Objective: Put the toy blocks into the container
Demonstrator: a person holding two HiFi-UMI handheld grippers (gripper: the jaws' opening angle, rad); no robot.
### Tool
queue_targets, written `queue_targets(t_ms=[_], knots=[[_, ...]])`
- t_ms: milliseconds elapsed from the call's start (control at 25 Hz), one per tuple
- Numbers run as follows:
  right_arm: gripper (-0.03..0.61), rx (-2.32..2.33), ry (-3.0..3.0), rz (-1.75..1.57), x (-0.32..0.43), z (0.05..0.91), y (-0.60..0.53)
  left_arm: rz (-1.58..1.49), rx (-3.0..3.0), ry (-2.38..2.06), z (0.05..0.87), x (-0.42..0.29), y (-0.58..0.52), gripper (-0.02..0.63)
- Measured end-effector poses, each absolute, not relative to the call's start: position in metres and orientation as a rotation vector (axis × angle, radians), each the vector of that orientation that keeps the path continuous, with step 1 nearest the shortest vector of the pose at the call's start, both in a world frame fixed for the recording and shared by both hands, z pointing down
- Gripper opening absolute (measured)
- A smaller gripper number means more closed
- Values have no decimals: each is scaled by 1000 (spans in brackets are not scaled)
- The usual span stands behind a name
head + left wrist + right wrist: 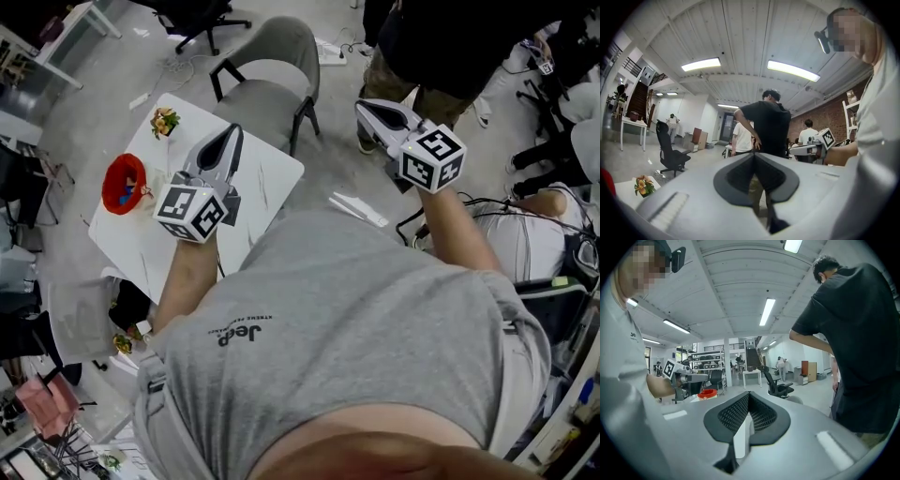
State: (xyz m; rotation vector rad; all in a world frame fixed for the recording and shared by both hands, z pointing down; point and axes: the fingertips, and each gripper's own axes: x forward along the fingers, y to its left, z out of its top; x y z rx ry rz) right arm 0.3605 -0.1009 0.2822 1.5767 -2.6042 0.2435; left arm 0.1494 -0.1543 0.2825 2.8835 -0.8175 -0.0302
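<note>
A red container stands on the left part of a small white table, with toy blocks showing inside it. I hold both grippers raised and level, away from the table top. My left gripper hangs over the table's middle, to the right of the container, its jaws shut with nothing between them. My right gripper is out over the floor to the right of the table, also shut and empty. The right gripper view catches the container far off on the left.
A small flower ornament sits at the table's far corner. A grey chair stands behind the table. A person in black stands close to my right gripper. Desks, office chairs and cables ring the area.
</note>
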Motion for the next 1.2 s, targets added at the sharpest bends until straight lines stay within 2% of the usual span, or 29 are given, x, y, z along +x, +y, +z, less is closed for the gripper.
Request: queue_targets(t_ms=[1200], knots=[[2, 1553, -2583, 214, 359, 281, -97, -27, 2881, -817, 282, 141, -147, 58]])
